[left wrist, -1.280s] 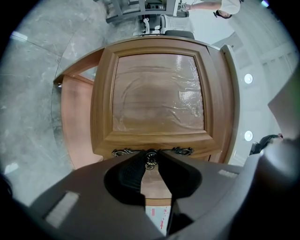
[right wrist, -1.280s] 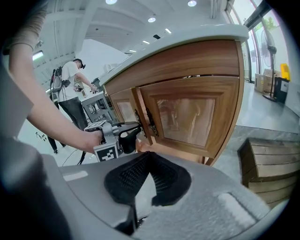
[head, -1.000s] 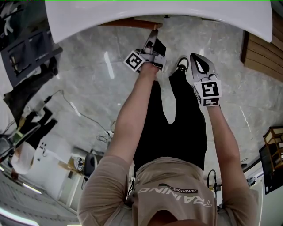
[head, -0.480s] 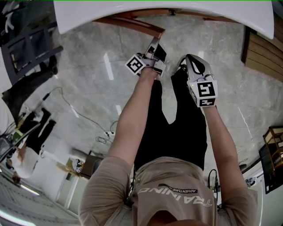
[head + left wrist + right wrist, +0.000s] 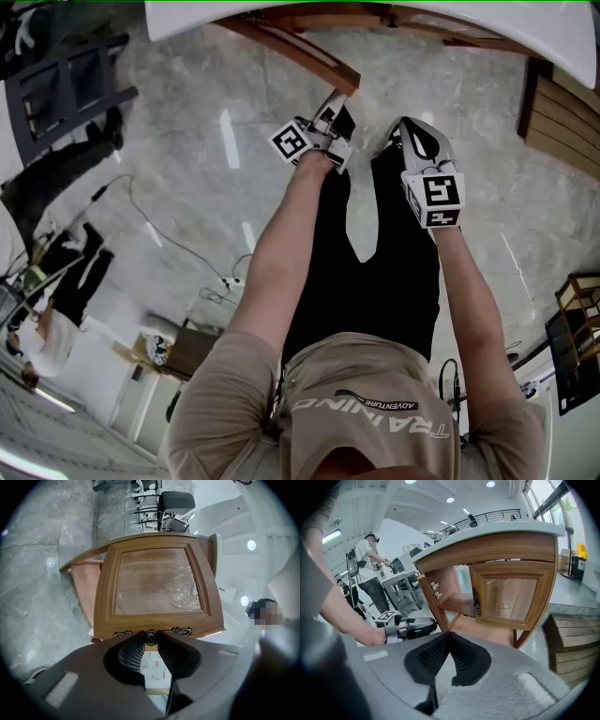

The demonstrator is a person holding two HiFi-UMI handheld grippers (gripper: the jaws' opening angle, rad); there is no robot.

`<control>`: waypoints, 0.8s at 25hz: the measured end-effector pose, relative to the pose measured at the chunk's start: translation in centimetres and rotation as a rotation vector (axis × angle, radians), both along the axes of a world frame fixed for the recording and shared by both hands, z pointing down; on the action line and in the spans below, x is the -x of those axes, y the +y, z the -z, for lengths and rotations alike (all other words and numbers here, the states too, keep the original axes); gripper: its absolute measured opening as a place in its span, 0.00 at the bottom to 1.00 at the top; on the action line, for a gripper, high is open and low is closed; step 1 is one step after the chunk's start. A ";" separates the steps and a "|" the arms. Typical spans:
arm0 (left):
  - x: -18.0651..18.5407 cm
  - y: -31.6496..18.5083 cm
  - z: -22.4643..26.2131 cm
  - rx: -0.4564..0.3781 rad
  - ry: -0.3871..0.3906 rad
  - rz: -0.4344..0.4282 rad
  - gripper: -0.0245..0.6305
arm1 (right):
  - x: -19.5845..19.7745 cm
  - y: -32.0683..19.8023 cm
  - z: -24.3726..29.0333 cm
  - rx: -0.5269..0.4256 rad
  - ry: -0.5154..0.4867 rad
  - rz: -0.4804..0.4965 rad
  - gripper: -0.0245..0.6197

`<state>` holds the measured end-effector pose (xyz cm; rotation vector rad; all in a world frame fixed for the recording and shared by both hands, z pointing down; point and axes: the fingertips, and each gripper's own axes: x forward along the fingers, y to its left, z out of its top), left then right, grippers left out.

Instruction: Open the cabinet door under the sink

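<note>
Since the earlier frame, the door has swung further out from under the white worktop. The left tool has come back toward the person together with it, while the right tool has hardly changed its place.

The worktop with the sink runs along the top of the head view. The wooden cabinet stands under it, with its left half now open. A second door on the right half looks closed.

The open door is a wooden frame around a flat panel, and a clear film covers the panel. I judge it stiff and not heavy. It should swing easily, but only along its arc, so a straight pull would strain the grip.

The good place to hold is the small round knob, at the middle of the free edge on a dark ornamented plate. The knob looks like metal and may be slippery, so the hold is a small one.

In the left gripper view the knob sits exactly between the tips of the left tool, and the ribbed pads pinch it from both sides. The door face stretches away beyond it. The right tool has its jaws pressed together with nothing between them, and it points toward the cabinet from well apart.
</note>
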<state>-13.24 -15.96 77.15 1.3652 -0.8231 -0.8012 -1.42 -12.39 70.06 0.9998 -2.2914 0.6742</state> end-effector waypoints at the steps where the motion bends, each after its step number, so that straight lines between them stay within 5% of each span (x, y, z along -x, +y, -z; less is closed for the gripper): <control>1: 0.2 0.4 0.0 0.003 0.000 -0.007 0.18 | 0.3 0.3 0.0 -0.001 0.001 0.004 0.04; 20: 6.6 6.7 -0.9 0.029 -0.017 -0.079 0.18 | 5.5 3.4 -0.3 0.008 0.017 0.047 0.04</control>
